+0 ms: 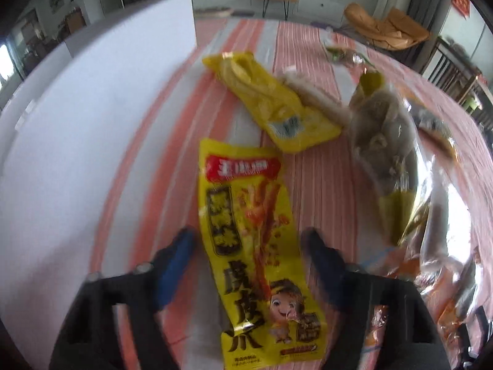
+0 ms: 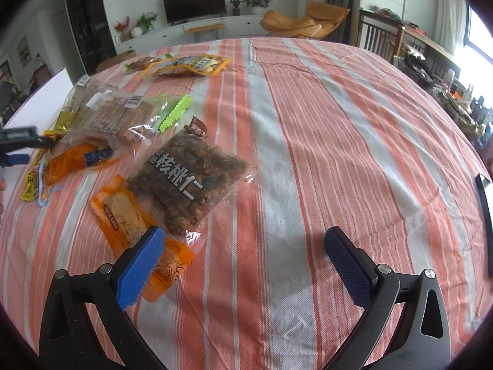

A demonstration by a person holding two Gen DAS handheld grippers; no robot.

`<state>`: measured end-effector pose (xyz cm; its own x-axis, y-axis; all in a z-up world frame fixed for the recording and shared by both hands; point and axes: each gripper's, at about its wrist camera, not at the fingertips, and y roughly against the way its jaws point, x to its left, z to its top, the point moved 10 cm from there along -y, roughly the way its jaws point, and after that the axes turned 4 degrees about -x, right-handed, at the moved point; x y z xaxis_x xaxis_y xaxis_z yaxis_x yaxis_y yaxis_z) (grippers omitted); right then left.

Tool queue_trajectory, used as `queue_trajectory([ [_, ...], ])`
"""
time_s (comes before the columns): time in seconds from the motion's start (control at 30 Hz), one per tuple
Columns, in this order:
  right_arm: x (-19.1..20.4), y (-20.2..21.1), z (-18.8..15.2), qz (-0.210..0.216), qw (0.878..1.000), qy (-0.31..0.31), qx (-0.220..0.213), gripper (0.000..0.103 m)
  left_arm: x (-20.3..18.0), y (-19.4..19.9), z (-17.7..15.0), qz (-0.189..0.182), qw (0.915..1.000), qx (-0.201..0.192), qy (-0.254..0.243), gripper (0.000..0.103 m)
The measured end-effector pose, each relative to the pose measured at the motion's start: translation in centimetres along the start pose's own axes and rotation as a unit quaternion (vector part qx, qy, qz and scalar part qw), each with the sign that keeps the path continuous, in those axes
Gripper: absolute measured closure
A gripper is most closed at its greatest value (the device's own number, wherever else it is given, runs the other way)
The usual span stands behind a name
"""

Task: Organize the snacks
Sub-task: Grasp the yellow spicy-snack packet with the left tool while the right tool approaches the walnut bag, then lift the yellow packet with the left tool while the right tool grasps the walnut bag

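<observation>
The yellow snack packet (image 1: 246,246) is found lying flat on the striped tablecloth (image 1: 311,185), right between the two fingers of the left gripper (image 1: 246,243). The jaws are seen part-way open, with a gap left on each side of the packet, so nothing is gripped.

At about 12 o'clock from that packet, a second crumpled yellow packet (image 1: 274,104) is laid on the table, and just at its 2 o'clock edge a pale snack (image 1: 311,92) is tucked against it. Out at 2 to 3 o'clock, a big clear bag with dark contents (image 1: 385,141) is spread wide, and shiny wrappers are piled below it, crowding the right finger. A large white board (image 1: 92,123) is stood along the 9 to 11 o'clock side. The picture is pretty blurred, so print can't be read well.

From the right wrist view, the right gripper (image 2: 243,246) is held wide open over bare cloth with nothing in it. An orange pouch (image 2: 129,215) is partly covered by its left finger at 9 o'clock, and a clear bag of walnuts (image 2: 191,182) is overlapped onto that pouch at 11 o'clock. Further toward 10 o'clock, a clear bag of brown blocks (image 2: 114,117) with a green clip (image 2: 174,112) is seen, and at 11 o'clock a packet (image 2: 188,64) at the far edge.
</observation>
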<state>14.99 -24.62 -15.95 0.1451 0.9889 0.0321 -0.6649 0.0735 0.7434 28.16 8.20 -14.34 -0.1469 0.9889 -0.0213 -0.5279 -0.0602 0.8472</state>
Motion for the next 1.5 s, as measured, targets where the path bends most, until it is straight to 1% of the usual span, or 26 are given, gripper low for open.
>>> queue_trajectory([
  [0.03,0.0,0.0,0.0,0.0,1.0,0.0,0.0,0.0,0.0,0.4,-0.4,-0.009,0.9999,-0.008,-0.008,0.045],
  [0.17,0.0,-0.1,0.0,-0.001,1.0,0.0,0.0,0.0,0.9,2.6,-3.2,-0.052,0.9985,-0.007,-0.019,0.052],
  [0.27,0.0,-0.1,0.0,-0.001,1.0,0.002,0.001,0.0,1.7,4.9,-7.1,-0.085,0.996,0.006,-0.026,0.052],
  [0.33,0.1,-0.1,0.0,-0.002,1.0,0.002,0.002,0.0,2.0,6.1,-9.0,-0.101,0.9945,0.005,-0.027,0.051],
  [0.4,0.1,-0.1,0.0,-0.003,1.0,0.003,0.002,0.0,1.8,6.9,-10.2,-0.102,0.994,-0.005,-0.038,0.051],
  [0.5,0.1,-0.1,0.0,-0.003,1.0,0.003,0.002,0.0,1.2,7.1,-10.6,-0.098,0.9927,-0.04,-0.059,0.041],
  [0.53,0.1,-0.1,0.0,-0.002,1.0,0.003,0.002,0.0,0.9,7.2,-10.7,-0.099,0.9918,-0.049,-0.063,0.034],
  [0.63,0.2,-0.1,0.0,0.002,1.0,0.003,0.002,0.0,-0.1,7.3,-11.3,-0.085,0.9909,-0.059,-0.086,0.023],
  [0.7,0.3,-0.2,0.0,0.003,1.0,0.005,0.002,0.0,-0.5,7.1,-11.4,-0.067,0.9898,-0.067,-0.106,0.019],
  [0.73,0.3,-0.2,0.0,0.005,1.0,0.006,0.002,0.0,-0.4,7.1,-11.5,-0.072,0.99,-0.07,-0.1,0.015],
  [0.8,0.1,0.2,-0.1,0.016,1.0,-0.006,0.009,0.001,-0.4,7.1,-11.7,-0.072,0.9893,-0.074,-0.103,0.014],
  [0.87,-0.6,1.2,-0.5,0.026,0.998,-0.055,0.019,0.001,-0.2,7.3,-12.1,-0.076,0.9889,-0.077,-0.102,0.013],
  [0.9,-0.7,2.0,-0.3,0.05,0.994,-0.093,0.018,0.0,-0.1,7.3,-12.1,-0.077,0.9888,-0.078,-0.102,0.012],
  [0.93,-0.4,2.3,-0.2,0.067,0.992,-0.109,0.021,0.0,-0.3,7.2,-12.1,-0.078,0.9886,-0.078,-0.102,0.011],
  [0.97,0.3,2.2,0.0,0.08,0.989,-0.119,0.037,0.0,-0.4,7.2,-12.1,-0.077,0.9886,-0.077,-0.104,0.009],
  [1.03,1.5,0.5,0.2,0.085,0.985,-0.122,0.086,0.0,-0.6,7.2,-12.0,-0.077,0.9886,-0.077,-0.104,0.008],
  [1.1,1.6,-0.8,1.6,0.055,0.986,-0.129,0.085,0.0,-0.5,7.2,-12.1,-0.08,0.9883,-0.077,-0.105,0.008],
  [1.2,2.5,-3.3,3.9,0.042,0.982,-0.158,0.09,0.0,-0.3,7.2,-12.2,-0.084,0.9885,-0.076,-0.1,0.008],
  [1.23,3.1,-4.2,4.6,0.02,0.984,-0.15,0.091,0.0,-0.2,7.3,-12.2,-0.085,0.9888,-0.076,-0.096,0.008],
  [1.3,4.4,-5.6,5.2,-0.017,0.99,-0.105,0.093,0.0,0.2,7.3,-12.3,-0.081,0.9894,-0.075,-0.095,0.009],
  [1.33,5.3,-6.2,5.2,-0.034,0.993,-0.07,0.091,0.0,0.3,7.3,-12.4,-0.075,0.9895,-0.075,-0.098,0.013],
  [1.37,6.1,-6.3,5.2,-0.03,0.995,-0.052,0.084,0.0,0.4,7.4,-12.4,-0.071,0.9892,-0.076,-0.103,0.018],
  [1.4,6.6,-6.4,4.9,-0.037,0.995,-0.028,0.085,0.0,0.5,7.5,-12.4,-0.073,0.9892,-0.076,-0.102,0.024],
  [1.43,6.9,-6.4,4.5,-0.04,0.996,0.0,0.081,0.0,0.7,7.8,-12.2,-0.071,0.9893,-0.079,-0.1,0.043],
  [1.47,6.9,-6.2,4.2,-0.029,0.997,0.006,0.076,0.001,0.9,7.9,-12.0,-0.069,0.9896,-0.079,-0.098,0.051],
  [1.5,6.8,-5.9,4.0,-0.02,0.997,0.013,0.073,0.003,1.1,7.8,-11.9,-0.077,0.9901,-0.072,-0.092,0.052],
])
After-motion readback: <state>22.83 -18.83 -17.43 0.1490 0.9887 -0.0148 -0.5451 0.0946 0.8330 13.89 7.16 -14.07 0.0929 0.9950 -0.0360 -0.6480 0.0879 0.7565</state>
